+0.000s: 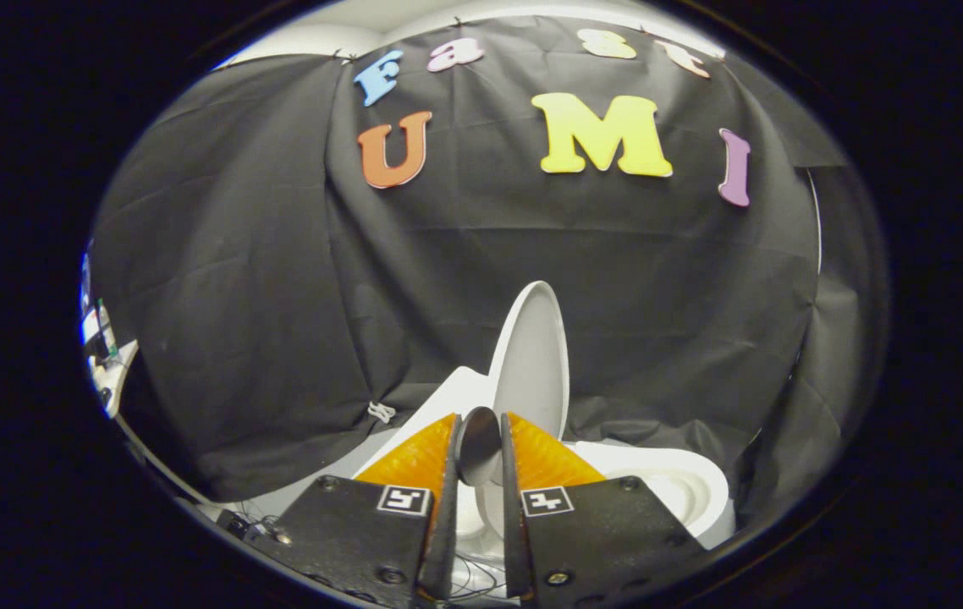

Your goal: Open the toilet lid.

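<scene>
while the toilet lid (532, 355) stands up above the white bowl (676, 486), we see our gripper (478, 440) open only a little, with the lid's round knob (478, 444) between its fingers, maybe pinched.

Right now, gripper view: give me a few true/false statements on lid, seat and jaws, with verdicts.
1. The toilet lid stands raised, edge-on to the camera. True.
2. The lid lies flat over the bowl. False: it is up, and the seat is exposed.
3. The gripper has its jaws close together on the lid's near edge. True.
4. The jaws are spread wide, well apart from the lid. False: the gap is narrow, with the lid's edge in it.
</scene>
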A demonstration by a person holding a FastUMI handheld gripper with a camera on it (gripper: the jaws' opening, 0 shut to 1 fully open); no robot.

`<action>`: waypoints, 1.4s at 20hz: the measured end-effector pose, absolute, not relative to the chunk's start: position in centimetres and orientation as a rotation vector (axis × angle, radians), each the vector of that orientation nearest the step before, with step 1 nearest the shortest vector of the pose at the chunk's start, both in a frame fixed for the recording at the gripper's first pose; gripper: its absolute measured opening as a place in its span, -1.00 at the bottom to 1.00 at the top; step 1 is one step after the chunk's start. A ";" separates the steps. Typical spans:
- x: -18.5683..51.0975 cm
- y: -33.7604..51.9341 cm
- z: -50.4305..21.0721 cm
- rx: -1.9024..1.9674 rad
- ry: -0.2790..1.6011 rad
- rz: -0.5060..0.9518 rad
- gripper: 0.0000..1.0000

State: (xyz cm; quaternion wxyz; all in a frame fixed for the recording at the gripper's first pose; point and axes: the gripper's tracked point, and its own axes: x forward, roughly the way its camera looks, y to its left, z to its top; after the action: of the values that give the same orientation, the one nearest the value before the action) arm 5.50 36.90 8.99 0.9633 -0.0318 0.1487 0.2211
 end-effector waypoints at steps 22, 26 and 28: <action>1.4 13.2 10.5 0.104 -0.049 0.248 1.00; 1.2 5.8 6.2 0.086 -0.053 0.133 1.00; 1.2 3.5 4.2 0.081 -0.028 0.099 1.00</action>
State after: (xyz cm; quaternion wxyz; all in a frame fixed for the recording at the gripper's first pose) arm 1.20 3.46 4.24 0.9979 0.0404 -0.0138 0.0495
